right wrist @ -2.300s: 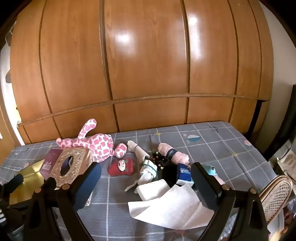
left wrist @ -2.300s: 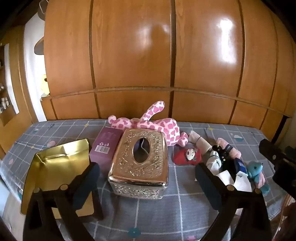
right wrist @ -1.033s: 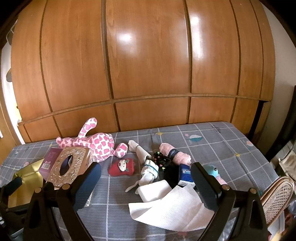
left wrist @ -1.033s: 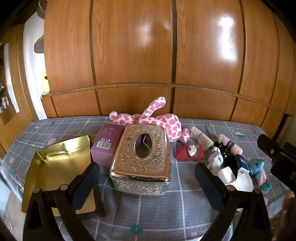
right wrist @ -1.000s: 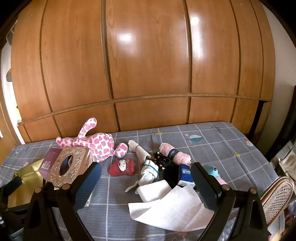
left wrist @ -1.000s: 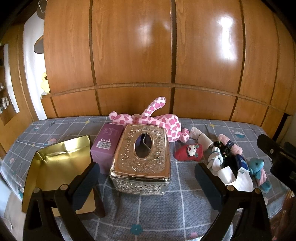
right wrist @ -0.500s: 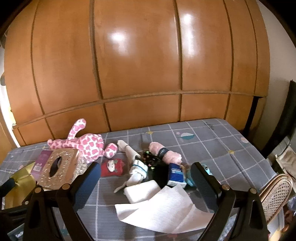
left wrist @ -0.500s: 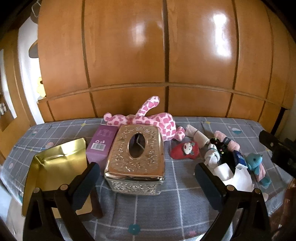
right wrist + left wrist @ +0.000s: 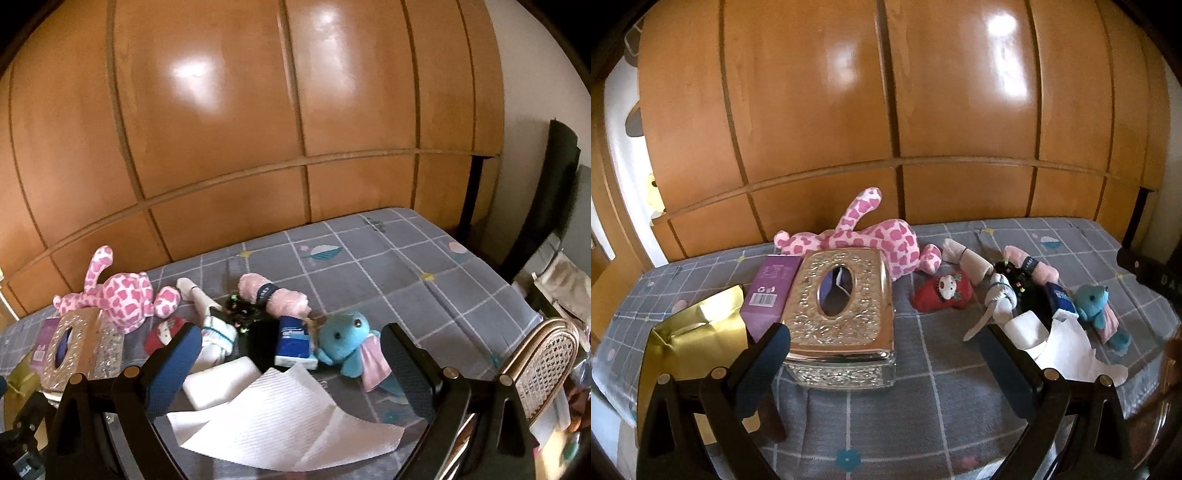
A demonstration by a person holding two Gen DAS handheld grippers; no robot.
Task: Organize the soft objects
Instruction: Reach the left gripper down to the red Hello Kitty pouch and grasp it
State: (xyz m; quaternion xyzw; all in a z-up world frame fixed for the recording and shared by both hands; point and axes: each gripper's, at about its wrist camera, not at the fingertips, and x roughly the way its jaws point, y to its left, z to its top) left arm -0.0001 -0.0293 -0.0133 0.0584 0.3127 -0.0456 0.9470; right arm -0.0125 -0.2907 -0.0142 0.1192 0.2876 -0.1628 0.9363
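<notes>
Both grippers hang over a grey checked bedspread [image 9: 388,266] with nothing in them. The left gripper [image 9: 886,358] has its fingers spread wide, and the embossed metal tissue box [image 9: 842,314] sits just past them at about 11 o'clock. A purple carton [image 9: 772,286] touches the box's left side, and a gold foil bag [image 9: 690,343] lies at 9 o'clock. The pink spotted plush [image 9: 875,240] lies right behind the box at 12 o'clock. The right gripper [image 9: 291,363] is spread wide too, over a white paper towel [image 9: 280,424]. Between its fingers, at 12 o'clock, sit a blue tissue pack [image 9: 293,341] and a blue plush [image 9: 347,341] touching it. A rolled pink sock [image 9: 273,295] lies farther back, with a white sock [image 9: 218,336] at 10 o'clock.
</notes>
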